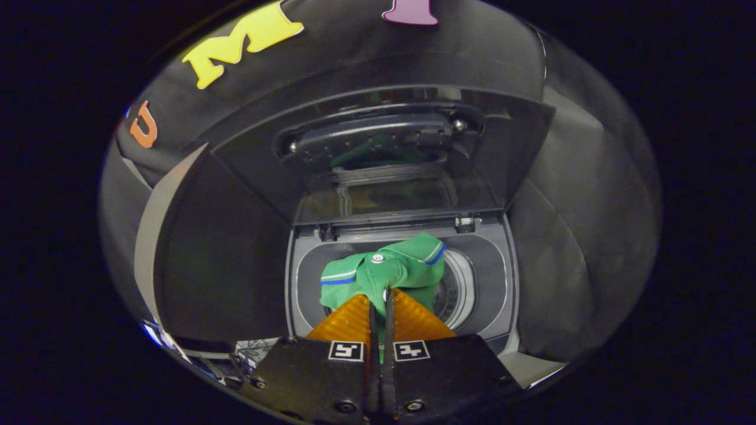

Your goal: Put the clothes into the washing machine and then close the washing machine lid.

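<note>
- gripper point(380, 298) fingers nearly together, clamped on a fold of the green shirt point(390, 268)
- shirt has white-and-blue striped trim and a snap button, bunched just ahead of the fingertips, hanging over the washing machine point(508, 277) top opening
- metal drum point(453, 292) visible to the right of the shirt
- lid point(378, 156) stands open, upright behind the opening
</note>
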`<state>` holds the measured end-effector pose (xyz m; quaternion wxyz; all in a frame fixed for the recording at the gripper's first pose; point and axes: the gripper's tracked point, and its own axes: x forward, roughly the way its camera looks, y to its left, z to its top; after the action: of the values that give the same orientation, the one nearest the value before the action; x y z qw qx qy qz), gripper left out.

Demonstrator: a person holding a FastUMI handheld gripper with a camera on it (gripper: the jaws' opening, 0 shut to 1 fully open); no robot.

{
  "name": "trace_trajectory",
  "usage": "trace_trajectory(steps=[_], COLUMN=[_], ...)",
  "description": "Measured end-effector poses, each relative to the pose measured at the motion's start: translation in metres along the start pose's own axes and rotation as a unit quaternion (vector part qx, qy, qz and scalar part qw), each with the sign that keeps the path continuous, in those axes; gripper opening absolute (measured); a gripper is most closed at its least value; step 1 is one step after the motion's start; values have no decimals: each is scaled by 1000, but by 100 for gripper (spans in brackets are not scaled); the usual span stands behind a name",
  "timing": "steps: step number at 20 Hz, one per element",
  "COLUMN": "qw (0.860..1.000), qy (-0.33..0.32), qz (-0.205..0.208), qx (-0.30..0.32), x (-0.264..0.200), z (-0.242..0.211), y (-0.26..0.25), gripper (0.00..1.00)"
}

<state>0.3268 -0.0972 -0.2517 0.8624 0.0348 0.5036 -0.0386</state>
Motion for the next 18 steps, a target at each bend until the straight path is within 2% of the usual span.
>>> trace_trajectory(steps=[6,12,14,18], qw=[1000,999,999,999], qy=[6,12,15,5], qz=[-12,-33,-30,-44], qx=[-24,7,18,4], x=[55,85,91,81], z=[-30,-43,-45,-39], y=[3,-11,-12,-14], gripper=[5,7,10,25])
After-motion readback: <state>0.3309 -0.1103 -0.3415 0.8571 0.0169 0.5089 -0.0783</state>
